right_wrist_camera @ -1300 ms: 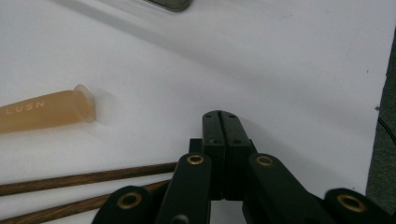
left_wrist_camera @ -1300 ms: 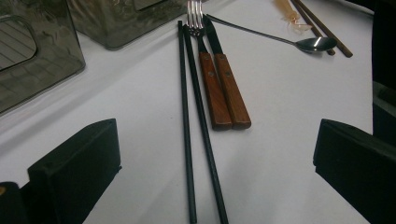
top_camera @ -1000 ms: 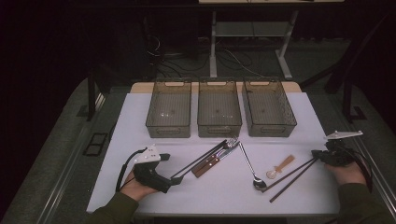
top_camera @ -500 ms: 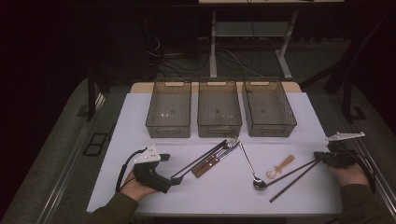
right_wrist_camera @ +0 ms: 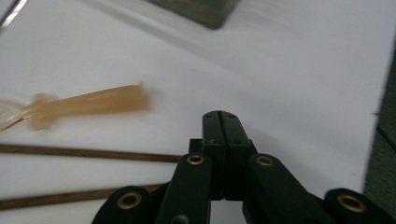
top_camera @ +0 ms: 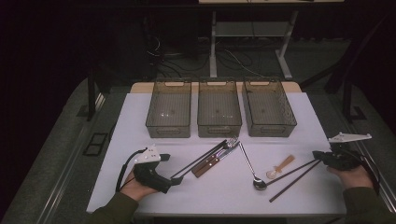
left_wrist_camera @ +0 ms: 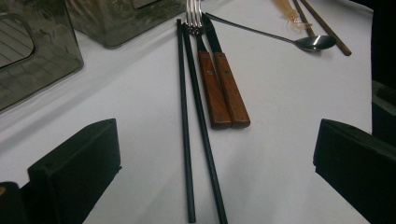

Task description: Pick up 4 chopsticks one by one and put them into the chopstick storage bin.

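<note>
black chopsticks [left_wrist_camera: 194, 130], brown-handled cutlery [left_wrist_camera: 222, 88], perhaps amber spoon [right_wrist_camera: 88, 103]

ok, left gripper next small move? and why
Probably ease the left gripper forward and down, then close. Its jaws stand wide open with the black chopsticks lying on the table between them, untouched. The right gripper is shut beside the brown chopsticks, holding nothing, so the left looks readier.

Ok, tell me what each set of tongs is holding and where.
Nothing: the left tongs stand open around the black chopsticks; the right tongs are shut, empty.
</note>
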